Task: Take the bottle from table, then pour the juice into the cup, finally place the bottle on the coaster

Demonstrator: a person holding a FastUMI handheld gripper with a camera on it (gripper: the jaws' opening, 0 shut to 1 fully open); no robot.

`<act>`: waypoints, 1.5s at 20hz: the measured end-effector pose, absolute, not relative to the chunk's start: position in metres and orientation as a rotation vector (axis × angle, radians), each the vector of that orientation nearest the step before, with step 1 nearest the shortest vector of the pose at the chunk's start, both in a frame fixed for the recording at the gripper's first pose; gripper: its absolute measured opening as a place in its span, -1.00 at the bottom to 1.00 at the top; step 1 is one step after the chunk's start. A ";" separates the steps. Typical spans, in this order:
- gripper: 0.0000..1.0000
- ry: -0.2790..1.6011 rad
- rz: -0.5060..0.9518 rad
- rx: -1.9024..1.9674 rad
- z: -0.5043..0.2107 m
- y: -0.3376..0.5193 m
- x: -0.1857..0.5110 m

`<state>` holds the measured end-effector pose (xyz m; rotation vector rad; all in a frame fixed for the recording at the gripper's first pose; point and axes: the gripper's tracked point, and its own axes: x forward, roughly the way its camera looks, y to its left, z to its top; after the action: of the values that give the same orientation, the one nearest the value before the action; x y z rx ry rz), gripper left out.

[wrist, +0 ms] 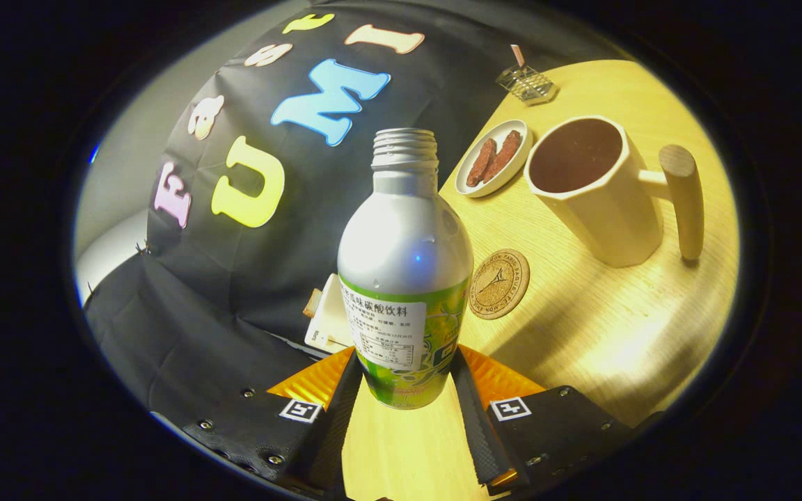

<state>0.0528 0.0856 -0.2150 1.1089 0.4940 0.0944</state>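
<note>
The bottle (404,264) had a white label (383,334) with rows of small print and a little table of numbers on it. The cork coaster (499,284) had a ring of stamped letters round its edge and a sign in the middle; the letters looked too small to read for sure. The gripper (404,379) pressed both fingers (342,410) on the bottle, and each side had a square black-and-white marker (301,410), with no words on them

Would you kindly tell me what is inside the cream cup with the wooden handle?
The cream cup with the wooden handle holds dark reddish liquid nearly to its rim; its depth and bottom are hidden. The gripper grips the silver bottle.
</note>
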 end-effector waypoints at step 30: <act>0.46 0.493 0.023 1.622 -0.202 0.084 0.072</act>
<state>0.0720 0.0835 -0.2015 1.6217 0.4930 0.0228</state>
